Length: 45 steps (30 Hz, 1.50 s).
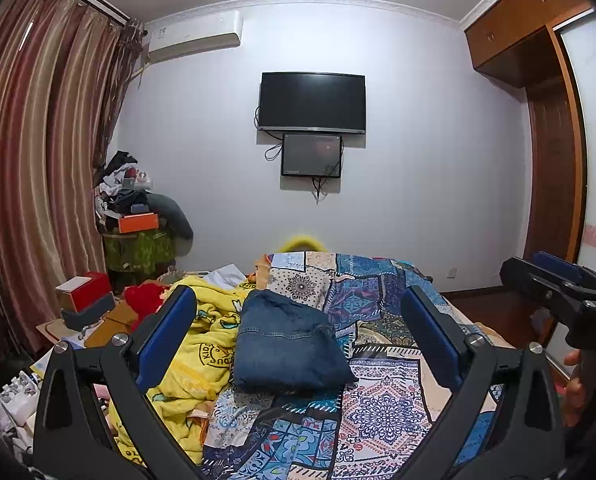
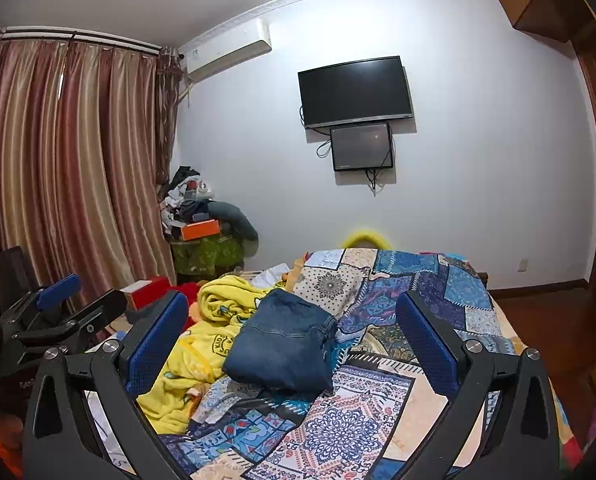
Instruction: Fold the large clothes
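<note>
Bedroom's cluttered, and your folded denim jeans (image 1: 289, 344) sit as a thick, stiff bundle mid-bed on the patchwork quilt (image 1: 382, 404), touching the fluffy yellow blanket (image 1: 201, 344). Your left claw (image 1: 298, 336) and right claw (image 2: 293, 340) both hover spread wide, holding nothing. Biggest risk, I'd say: the quilt's soft and lumpy, so a clumsy grab could spring the heavy denim open, or snag that fleece along with it.

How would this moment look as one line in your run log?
jeans: folded, on bedspread | left gripper: open, empty | right gripper: open, empty
</note>
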{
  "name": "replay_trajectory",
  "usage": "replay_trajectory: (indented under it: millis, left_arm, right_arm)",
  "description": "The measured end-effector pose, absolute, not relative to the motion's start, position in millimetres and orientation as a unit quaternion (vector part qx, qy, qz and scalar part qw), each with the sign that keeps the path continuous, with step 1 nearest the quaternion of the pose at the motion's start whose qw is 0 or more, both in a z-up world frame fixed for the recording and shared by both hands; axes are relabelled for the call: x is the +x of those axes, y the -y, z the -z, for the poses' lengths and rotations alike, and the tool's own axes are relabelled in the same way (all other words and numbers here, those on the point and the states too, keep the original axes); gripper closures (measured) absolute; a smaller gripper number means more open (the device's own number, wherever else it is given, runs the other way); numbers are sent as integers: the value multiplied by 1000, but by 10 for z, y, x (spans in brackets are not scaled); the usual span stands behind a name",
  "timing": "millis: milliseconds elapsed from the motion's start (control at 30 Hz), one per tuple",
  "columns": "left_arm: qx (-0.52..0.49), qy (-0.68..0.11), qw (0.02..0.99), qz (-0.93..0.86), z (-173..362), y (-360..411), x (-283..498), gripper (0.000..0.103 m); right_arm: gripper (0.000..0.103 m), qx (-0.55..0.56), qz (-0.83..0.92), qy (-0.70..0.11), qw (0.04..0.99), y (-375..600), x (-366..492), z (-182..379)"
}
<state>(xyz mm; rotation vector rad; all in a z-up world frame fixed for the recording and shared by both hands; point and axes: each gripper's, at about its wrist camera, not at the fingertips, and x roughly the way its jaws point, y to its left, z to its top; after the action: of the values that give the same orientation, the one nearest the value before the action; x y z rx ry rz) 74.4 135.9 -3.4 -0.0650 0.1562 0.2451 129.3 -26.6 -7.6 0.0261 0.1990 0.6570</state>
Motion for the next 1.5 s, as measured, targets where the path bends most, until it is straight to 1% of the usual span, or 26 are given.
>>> replay_trajectory:
  millis: [1500]
  left_arm:
    - [-34,-85,991,-93,52,-1341,773,1]
  right_arm:
    - [0,18,-310,-108,945,296,1335,99]
